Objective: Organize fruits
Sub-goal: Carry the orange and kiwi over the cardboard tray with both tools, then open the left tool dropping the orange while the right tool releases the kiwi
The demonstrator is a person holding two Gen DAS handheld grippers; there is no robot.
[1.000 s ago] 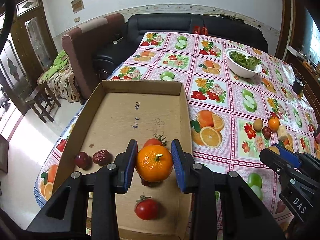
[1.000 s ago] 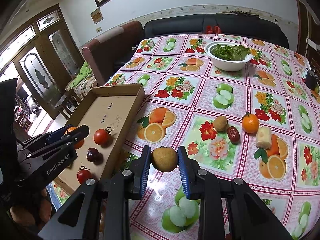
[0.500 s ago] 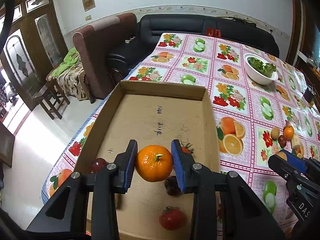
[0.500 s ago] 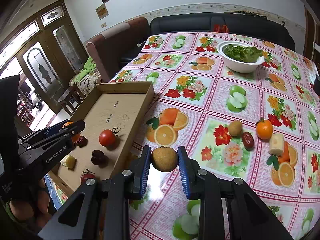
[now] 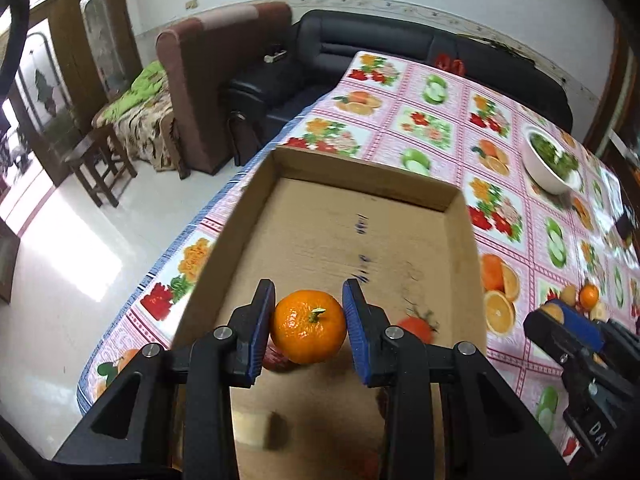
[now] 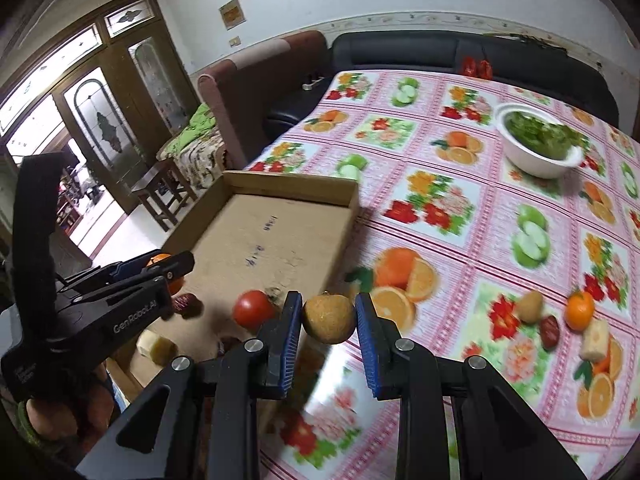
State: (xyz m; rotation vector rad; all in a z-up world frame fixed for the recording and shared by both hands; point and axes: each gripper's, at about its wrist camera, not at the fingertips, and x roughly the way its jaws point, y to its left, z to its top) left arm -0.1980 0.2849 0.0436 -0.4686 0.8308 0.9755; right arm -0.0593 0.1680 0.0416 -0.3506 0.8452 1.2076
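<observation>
Left gripper (image 5: 308, 327): clamped on a mandarin orange (image 5: 308, 326), both blue pads against its sides, stem facing the camera, held above the near half of the cardboard tray (image 5: 360, 184)
Right gripper (image 6: 328, 320): clamped on a brown round fruit (image 6: 329, 318), possibly a pear or longan-like fruit, held just past the tray's right wall, above the tablecloth (image 6: 440, 184)
Tray: shallow open cardboard box at the left edge of the table, blue handwriting on its floor
Inside the tray: 1 tomato (image 6: 253, 309) near the right wall; 1 dark red date (image 6: 185, 303) left of the tomato; 1 pale yellow chunk (image 6: 156, 346) nearer the camera than the date; other items partly hidden behind the grippers
Right of the tray, well apart: 1 small brown fruit (image 6: 530, 307), 1 date (image 6: 550, 330), 1 mandarin (image 6: 579, 309) and 1 pale yellow chunk (image 6: 595, 339), grouped close together on the tablecloth
Beyond the tray, far right: white bowl of leafy greens (image 6: 538, 146)
Behind the table: black sofa (image 6: 400, 50); brown armchair (image 5: 216, 80) left of it
</observation>
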